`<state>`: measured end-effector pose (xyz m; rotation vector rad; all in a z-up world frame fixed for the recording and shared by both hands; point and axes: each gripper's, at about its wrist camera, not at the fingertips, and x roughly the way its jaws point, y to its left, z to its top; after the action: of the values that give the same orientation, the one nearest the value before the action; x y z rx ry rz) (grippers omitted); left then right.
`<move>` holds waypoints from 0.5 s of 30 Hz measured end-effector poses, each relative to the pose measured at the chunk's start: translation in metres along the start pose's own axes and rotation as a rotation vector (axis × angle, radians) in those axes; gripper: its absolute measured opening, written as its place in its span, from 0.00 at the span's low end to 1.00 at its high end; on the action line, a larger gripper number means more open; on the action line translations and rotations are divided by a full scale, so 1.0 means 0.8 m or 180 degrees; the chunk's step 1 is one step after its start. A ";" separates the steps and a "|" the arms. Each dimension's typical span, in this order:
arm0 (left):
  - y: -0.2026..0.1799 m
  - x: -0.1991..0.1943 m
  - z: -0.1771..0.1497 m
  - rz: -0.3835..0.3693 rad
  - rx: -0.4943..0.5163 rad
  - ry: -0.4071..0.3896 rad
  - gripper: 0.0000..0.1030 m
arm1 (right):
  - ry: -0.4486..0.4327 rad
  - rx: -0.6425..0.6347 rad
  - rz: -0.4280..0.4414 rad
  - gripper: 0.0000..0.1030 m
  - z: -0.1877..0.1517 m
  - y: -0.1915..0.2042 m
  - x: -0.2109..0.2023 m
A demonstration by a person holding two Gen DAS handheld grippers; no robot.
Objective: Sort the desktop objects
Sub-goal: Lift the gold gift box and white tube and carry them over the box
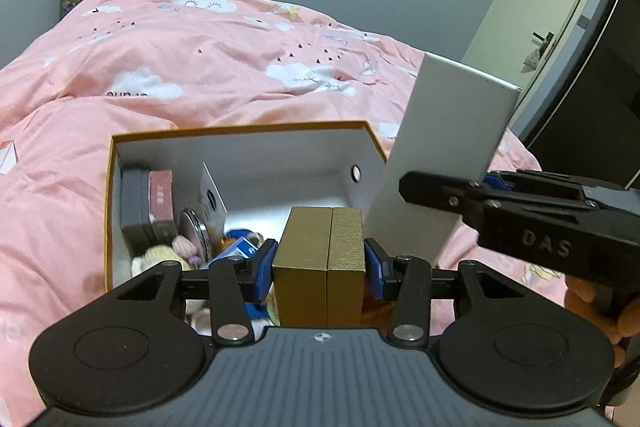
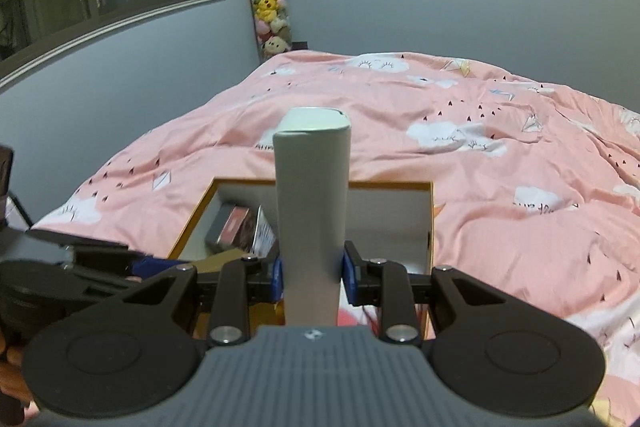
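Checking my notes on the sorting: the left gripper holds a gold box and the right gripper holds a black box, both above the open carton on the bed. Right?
Not quite: the right gripper holds a white box, as the right wrist view shows. The left gripper does hold the gold box above the open carton.

Gold rectangular cardboard box [image 1: 319,267], upright, over open orange-rimmed white storage box [image 1: 248,131] on bed. Tall white rectangular carton [image 2: 311,211], raised beside it, possibly tilted.

The open storage box [image 1: 244,131] sits on the bed [image 1: 200,67], with a tin [image 1: 138,205] against its left inner wall, a gold box [image 1: 320,267] above its near edge, and a white box [image 1: 444,147] over its right wall.
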<state>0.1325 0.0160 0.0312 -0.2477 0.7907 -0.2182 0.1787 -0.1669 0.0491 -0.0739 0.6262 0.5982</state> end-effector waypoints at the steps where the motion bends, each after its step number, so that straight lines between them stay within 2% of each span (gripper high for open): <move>1: 0.003 0.001 0.004 0.0012 -0.0002 -0.0008 0.51 | -0.0012 0.0003 -0.0012 0.29 0.004 -0.001 0.007; 8: 0.025 0.010 0.033 0.0098 -0.0022 -0.0076 0.51 | -0.0062 -0.0027 -0.0128 0.29 0.034 -0.016 0.048; 15: 0.035 0.041 0.043 0.0091 -0.0051 0.0030 0.51 | 0.0155 -0.0009 -0.0213 0.29 0.036 -0.033 0.100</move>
<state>0.1828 0.0380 0.0238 -0.2506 0.8050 -0.1861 0.2603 -0.1414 0.0236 -0.1120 0.6676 0.5338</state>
